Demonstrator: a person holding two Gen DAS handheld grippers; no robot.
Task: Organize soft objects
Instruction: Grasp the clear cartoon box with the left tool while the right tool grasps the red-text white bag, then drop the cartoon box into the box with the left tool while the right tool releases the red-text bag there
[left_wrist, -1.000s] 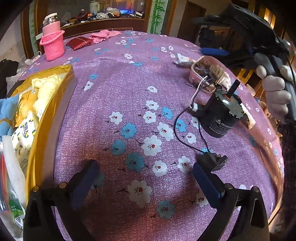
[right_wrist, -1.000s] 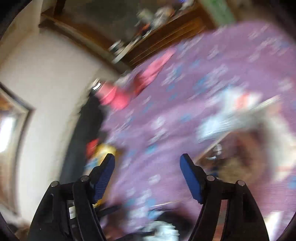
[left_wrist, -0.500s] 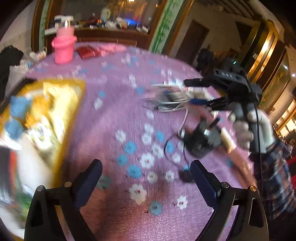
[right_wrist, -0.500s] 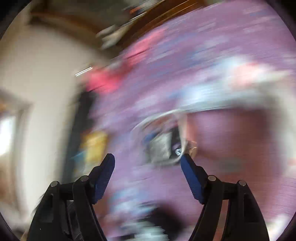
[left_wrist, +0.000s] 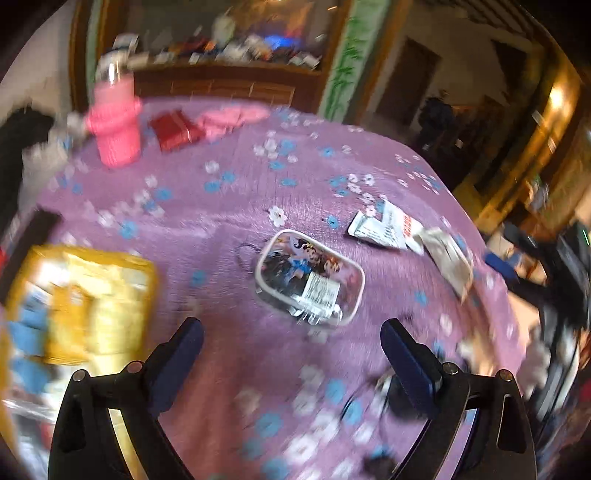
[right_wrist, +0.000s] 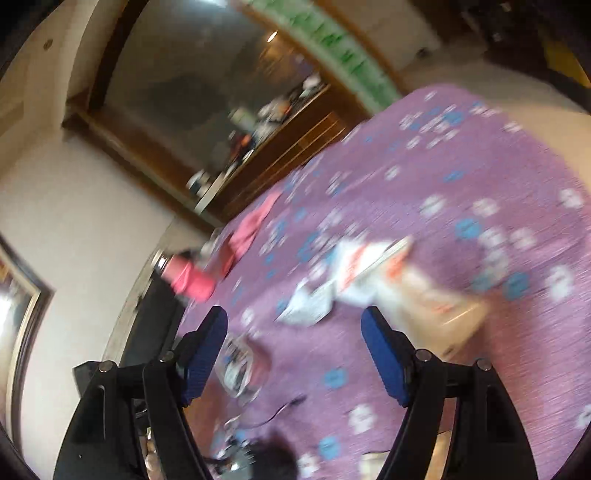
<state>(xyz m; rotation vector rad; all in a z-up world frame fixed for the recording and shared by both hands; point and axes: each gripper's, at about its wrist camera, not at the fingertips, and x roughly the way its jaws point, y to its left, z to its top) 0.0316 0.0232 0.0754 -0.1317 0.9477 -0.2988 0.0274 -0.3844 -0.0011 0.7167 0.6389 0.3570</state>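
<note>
My left gripper (left_wrist: 291, 341) is open and empty above the purple flowered tablecloth (left_wrist: 236, 206). Just beyond its fingertips lies a clear zip pouch (left_wrist: 308, 282) with cartoon figures on it. Crumpled white packets (left_wrist: 391, 229) lie to the pouch's right. A gold box (left_wrist: 81, 295) holding soft yellow and blue things sits at the left. My right gripper (right_wrist: 295, 332) is open and empty too. In the right wrist view the white packets (right_wrist: 347, 280) lie past its fingertips, and the clear pouch (right_wrist: 242, 363) shows low beside the left finger.
A pink mesh basket (left_wrist: 116, 129) with a bottle, a red pouch (left_wrist: 173, 129) and a pink cloth (left_wrist: 229, 118) stand at the far side. A black motor with its cable (left_wrist: 399, 398) lies blurred near my right finger. A wooden sideboard (left_wrist: 229, 81) stands behind the table.
Both views swung across the table. The left gripper rose and moved off the black motor toward the clear pouch. The right gripper now faces the white packets. Both stayed open.
</note>
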